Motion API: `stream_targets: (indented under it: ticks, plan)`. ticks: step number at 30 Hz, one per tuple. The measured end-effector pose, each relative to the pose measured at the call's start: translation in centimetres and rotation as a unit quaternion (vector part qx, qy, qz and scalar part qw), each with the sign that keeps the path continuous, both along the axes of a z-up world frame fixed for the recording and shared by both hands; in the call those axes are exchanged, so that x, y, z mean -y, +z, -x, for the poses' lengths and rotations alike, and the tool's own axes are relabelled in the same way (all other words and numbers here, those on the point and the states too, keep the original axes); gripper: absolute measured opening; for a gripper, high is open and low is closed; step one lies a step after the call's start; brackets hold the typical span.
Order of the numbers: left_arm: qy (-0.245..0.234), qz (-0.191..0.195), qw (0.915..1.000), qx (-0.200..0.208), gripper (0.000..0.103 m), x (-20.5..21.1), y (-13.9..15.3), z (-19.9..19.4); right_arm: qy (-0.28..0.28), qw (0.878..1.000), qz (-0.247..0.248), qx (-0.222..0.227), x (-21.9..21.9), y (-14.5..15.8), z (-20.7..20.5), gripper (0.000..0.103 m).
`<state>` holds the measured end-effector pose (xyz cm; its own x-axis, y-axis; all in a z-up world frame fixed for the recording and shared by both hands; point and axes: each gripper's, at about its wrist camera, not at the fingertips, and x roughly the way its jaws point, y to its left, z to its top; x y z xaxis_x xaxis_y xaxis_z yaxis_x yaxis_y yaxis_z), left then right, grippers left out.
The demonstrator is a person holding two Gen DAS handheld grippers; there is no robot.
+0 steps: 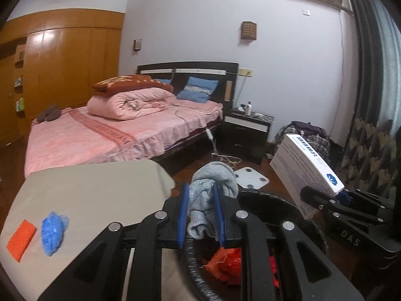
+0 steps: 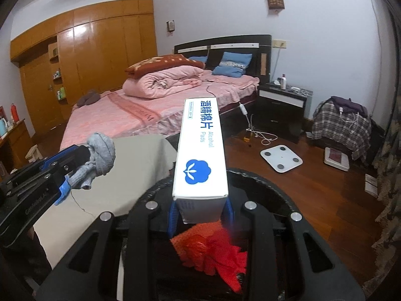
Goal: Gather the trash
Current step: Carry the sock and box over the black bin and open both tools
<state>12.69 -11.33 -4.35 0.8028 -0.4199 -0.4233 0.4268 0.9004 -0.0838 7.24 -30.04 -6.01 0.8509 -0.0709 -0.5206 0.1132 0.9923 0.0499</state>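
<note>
Now both loads are hanging over the black bin (image 2: 263,175): the left gripper (image 1: 201,215) is pinching a grey sock (image 1: 213,183), the right gripper (image 2: 200,215) clamping the alcohol-pads box (image 2: 200,150). Centring each above the opening before releasing should be keeping them off the surface (image 1: 87,188).

1. Your left gripper (image 1: 200,215) points slightly downward, its blue-padded jaws closed on a crumpled grey knitted cloth (image 1: 211,190).
2. Your right gripper (image 2: 200,214) sits beside it on the right, tilted down, jaws clamping the end of a long white cardboard box (image 2: 200,155).
</note>
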Motion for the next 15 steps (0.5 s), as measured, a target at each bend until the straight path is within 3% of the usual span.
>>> stream_targets:
  ticks: [15]
  plan:
    - [-0.054,0.002,0.9983,-0.022,0.019,5.0,-1.8,-0.6,-0.040,0.999,0.001,-0.014,3.7,-1.5,1.2,0.029]
